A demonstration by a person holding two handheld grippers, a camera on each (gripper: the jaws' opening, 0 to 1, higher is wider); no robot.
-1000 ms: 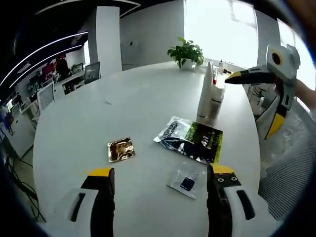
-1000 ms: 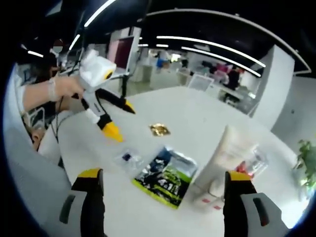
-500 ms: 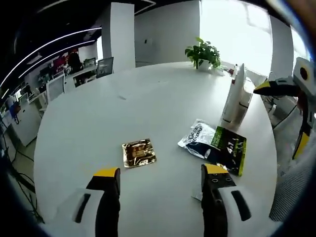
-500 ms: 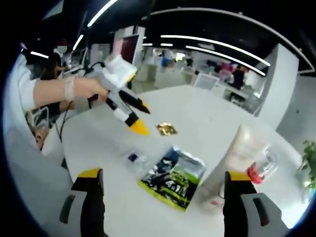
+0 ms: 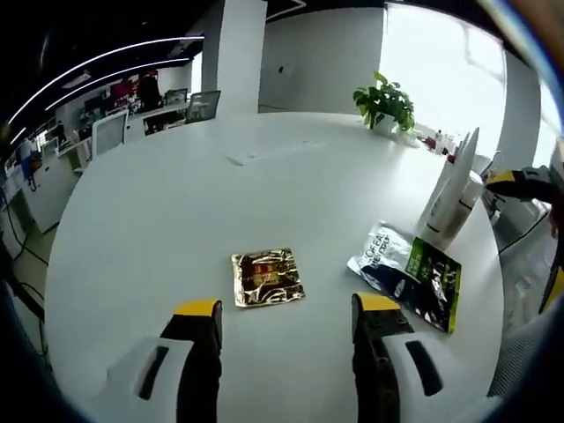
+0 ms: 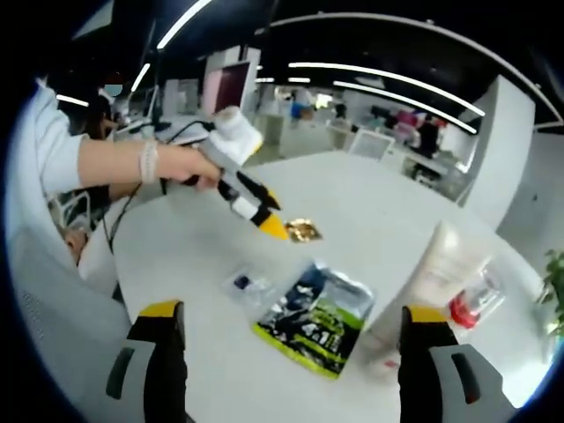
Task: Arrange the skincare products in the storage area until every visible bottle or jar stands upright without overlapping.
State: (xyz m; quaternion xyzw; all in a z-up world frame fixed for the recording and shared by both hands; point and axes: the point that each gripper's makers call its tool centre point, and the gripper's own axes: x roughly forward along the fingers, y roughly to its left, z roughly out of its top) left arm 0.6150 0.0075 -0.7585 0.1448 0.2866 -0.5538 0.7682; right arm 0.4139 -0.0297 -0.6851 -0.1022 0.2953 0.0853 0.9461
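The left gripper (image 5: 286, 310) hovers, jaws apart, over a crinkled gold foil sachet (image 5: 266, 277) on the round white table (image 5: 176, 203). The right gripper (image 6: 295, 319), also spread wide and empty, looks at a small clear sachet (image 6: 248, 286) beside the black-and-green pouch (image 6: 317, 321). A red-capped clear bottle (image 6: 469, 301) peeks from behind the tall white tube (image 6: 432, 278).

My round white table (image 5: 176, 194) carries a gold foil sachet (image 5: 267, 277) near its middle. A dark-and-green pouch (image 5: 412, 272), a small clear packet (image 6: 248, 286), an upright cream tube (image 5: 449, 187) and a potted plant (image 5: 384, 97) line one edge.
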